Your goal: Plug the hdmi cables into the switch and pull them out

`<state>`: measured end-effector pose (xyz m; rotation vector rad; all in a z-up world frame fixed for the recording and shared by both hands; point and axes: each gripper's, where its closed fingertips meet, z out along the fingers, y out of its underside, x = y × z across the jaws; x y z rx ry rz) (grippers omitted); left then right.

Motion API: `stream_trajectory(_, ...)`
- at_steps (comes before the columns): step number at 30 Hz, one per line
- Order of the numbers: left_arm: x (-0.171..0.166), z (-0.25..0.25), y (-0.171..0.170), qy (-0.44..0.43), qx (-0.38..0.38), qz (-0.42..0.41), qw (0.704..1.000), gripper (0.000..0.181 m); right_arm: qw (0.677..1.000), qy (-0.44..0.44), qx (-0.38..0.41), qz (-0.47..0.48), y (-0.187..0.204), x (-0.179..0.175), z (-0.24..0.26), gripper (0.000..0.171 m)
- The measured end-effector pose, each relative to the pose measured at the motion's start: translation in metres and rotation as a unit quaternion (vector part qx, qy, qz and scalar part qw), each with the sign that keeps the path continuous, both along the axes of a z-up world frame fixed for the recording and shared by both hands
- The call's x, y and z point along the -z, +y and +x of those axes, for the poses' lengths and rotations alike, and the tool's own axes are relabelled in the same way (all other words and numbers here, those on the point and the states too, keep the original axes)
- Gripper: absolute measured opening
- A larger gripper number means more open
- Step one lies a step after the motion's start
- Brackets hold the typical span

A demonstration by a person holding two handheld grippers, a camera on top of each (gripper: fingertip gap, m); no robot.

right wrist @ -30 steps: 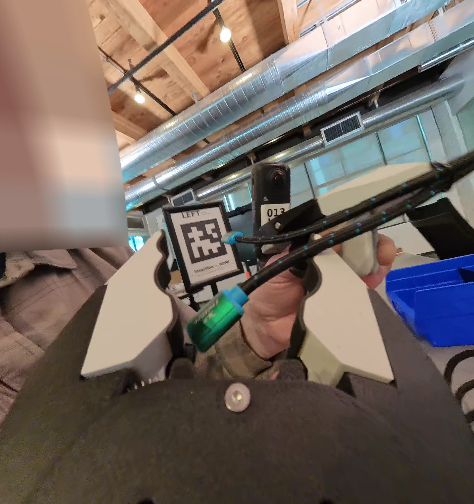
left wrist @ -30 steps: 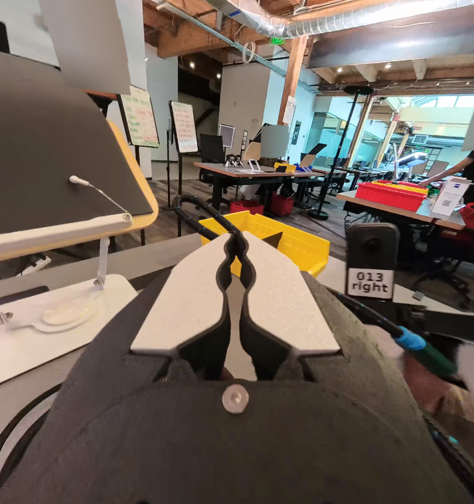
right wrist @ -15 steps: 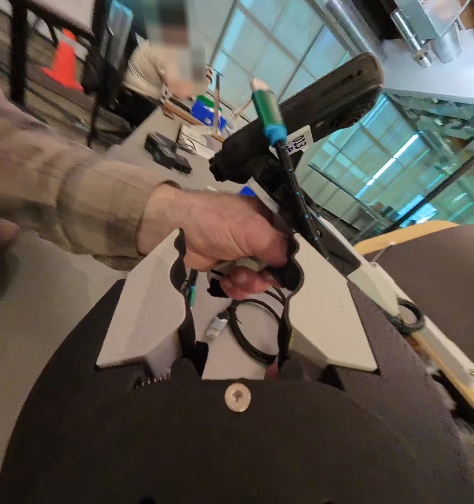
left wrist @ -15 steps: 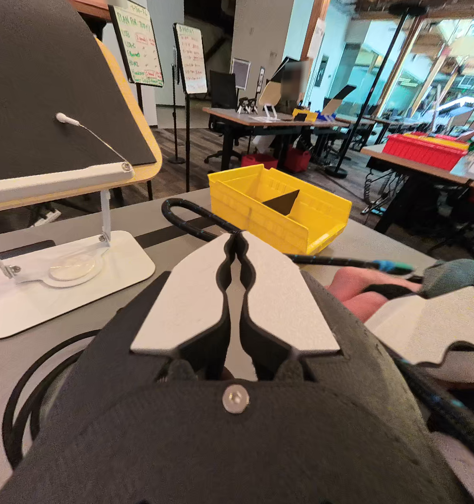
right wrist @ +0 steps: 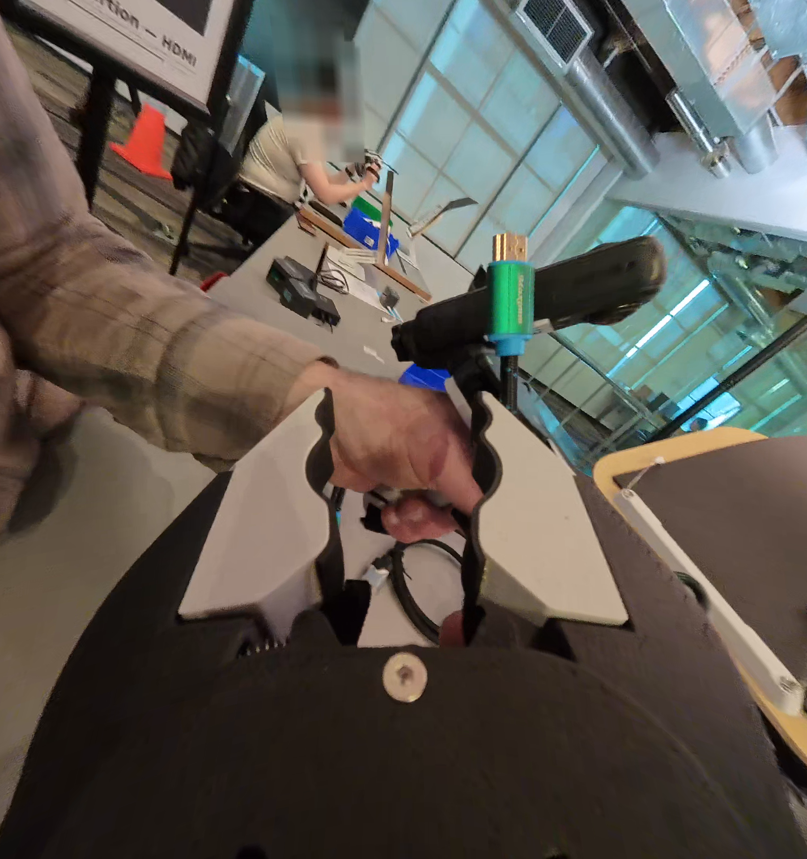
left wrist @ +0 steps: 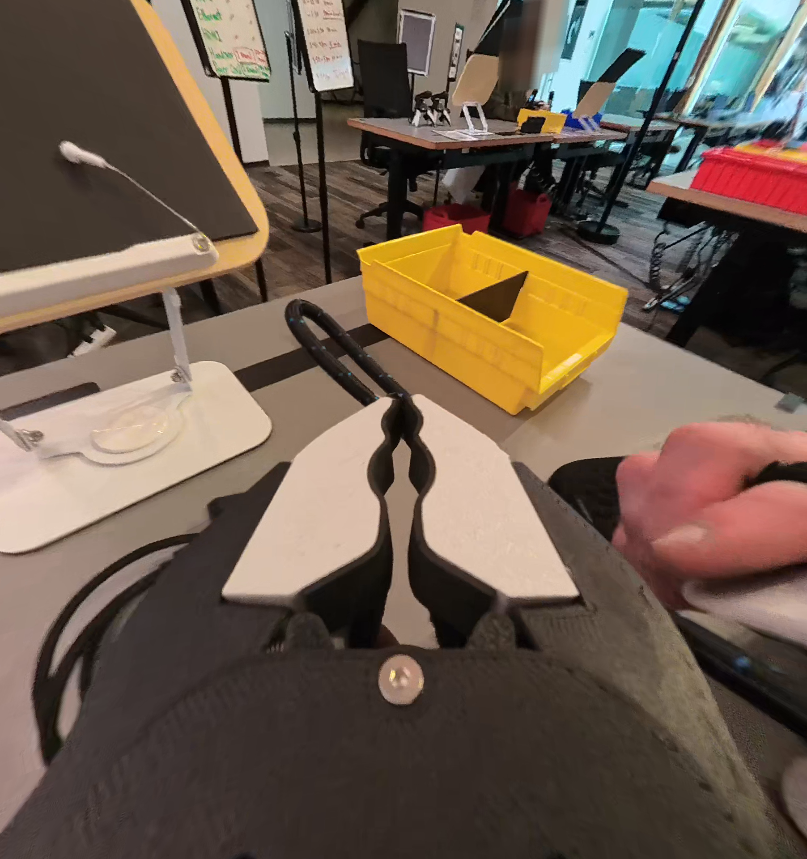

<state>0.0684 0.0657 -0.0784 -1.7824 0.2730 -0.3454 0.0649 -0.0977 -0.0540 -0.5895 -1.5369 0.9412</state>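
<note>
Grey-padded, the left gripper (left wrist: 400, 409) is pressed together, pinching a black braided HDMI cable (left wrist: 332, 348) whose loop rises toward eleven o'clock. The right gripper (right wrist: 399, 434) is spread and holds nothing; the left gripper's hand (right wrist: 392, 446) fills the gap between its fingers. Beyond, at one o'clock, the cable's green plug (right wrist: 510, 297) points up, gold tip free. No switch can be picked out with certainty, so plugging looks not yet begun. My guess: the pinch sits far from the plug, so the end could swing and miss a port, or snag. A yellow bin (left wrist: 490, 325) stands at one o'clock on the grey table (left wrist: 648, 395); a white stand (left wrist: 113, 446) at ten. More black cable (right wrist: 415, 590) lies coiled below.
</note>
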Motion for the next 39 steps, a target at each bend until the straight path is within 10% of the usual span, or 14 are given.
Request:
stream_trajectory(17, 0.006, 0.028, -0.009, 0.123, 0.054, 0.017, 0.991, 0.001, 0.991, -0.043, 0.119, 0.044, 0.088, -0.022, 0.016, 0.105)
stream_trajectory(39, 0.001, 0.041, -0.019, 0.182, 0.147, -0.011, 0.972, 0.001, 0.973, -0.157, 0.098, -0.135, 0.149, 0.035, 0.047, 0.073)
